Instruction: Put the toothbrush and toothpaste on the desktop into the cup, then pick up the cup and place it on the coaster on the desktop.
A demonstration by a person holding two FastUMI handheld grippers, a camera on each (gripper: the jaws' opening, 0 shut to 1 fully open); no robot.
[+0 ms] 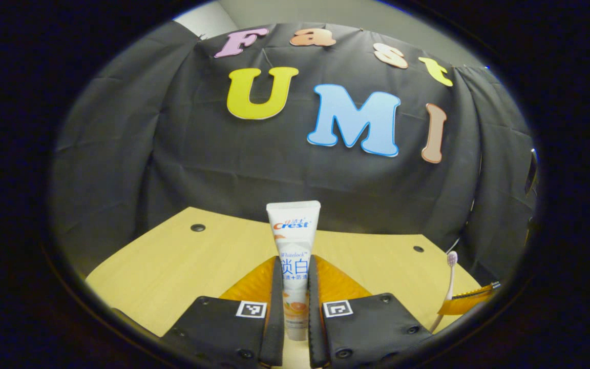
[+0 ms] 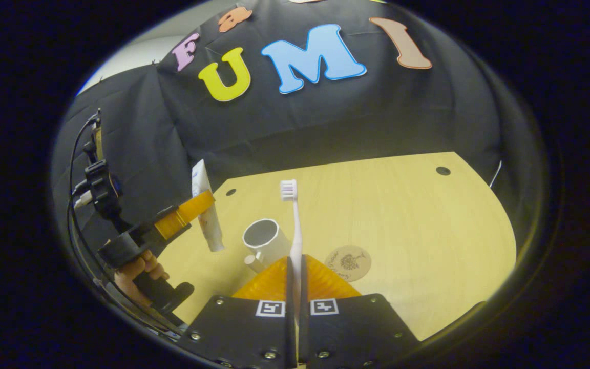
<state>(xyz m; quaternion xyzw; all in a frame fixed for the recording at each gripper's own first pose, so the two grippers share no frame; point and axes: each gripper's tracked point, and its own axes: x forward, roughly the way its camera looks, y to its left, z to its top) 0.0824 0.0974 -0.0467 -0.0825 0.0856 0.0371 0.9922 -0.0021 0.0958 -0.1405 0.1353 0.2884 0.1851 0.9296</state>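
White toothpaste tube upright, clamped in left gripper. Pink toothbrush upright, bristles up, clamped in right gripper. Grey cup on desktop just below-left of toothbrush, between both; coaster beside.

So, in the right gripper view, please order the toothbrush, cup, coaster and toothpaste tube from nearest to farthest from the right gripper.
1. Toothbrush: held between the right gripper's fingers.
2. Cup: just ahead, slightly left. Coaster: just ahead, slightly right. Too close to rank.
3. Toothpaste tube: far left, held by the left gripper.
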